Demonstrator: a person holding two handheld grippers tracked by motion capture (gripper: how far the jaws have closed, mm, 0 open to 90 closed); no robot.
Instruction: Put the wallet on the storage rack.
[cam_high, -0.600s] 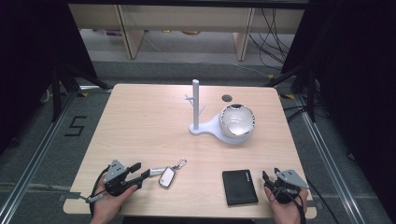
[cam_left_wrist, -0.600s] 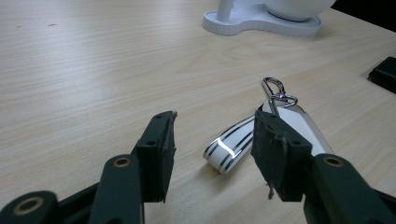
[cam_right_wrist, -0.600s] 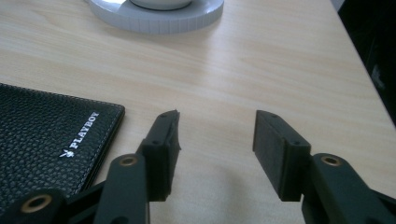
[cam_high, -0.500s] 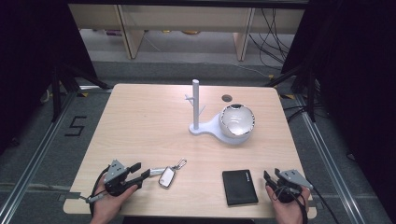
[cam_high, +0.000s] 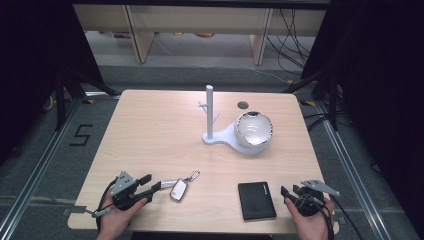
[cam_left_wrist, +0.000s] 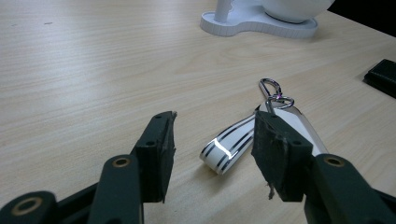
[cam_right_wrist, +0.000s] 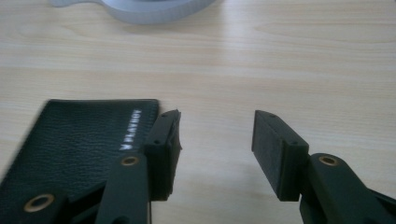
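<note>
Left gripper view showed our left tool (cam_left_wrist: 212, 154) standing wide, empty, with the key fob (cam_left_wrist: 261, 135) lying flat on the worktop (cam_left_wrist: 93, 70) just past its tips. We judged the fob light, stiff and glossy, so likely slippery; its narrow sides seemed the best hold. Our right tool (cam_right_wrist: 215, 154) also stood wide beside the wallet (cam_right_wrist: 79, 140).

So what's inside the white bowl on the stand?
From the high view, the white bowl looks empty: a bare, shiny inner surface. Its near inner wall is hidden by the rim, so something small lying low there could go unseen.
</note>
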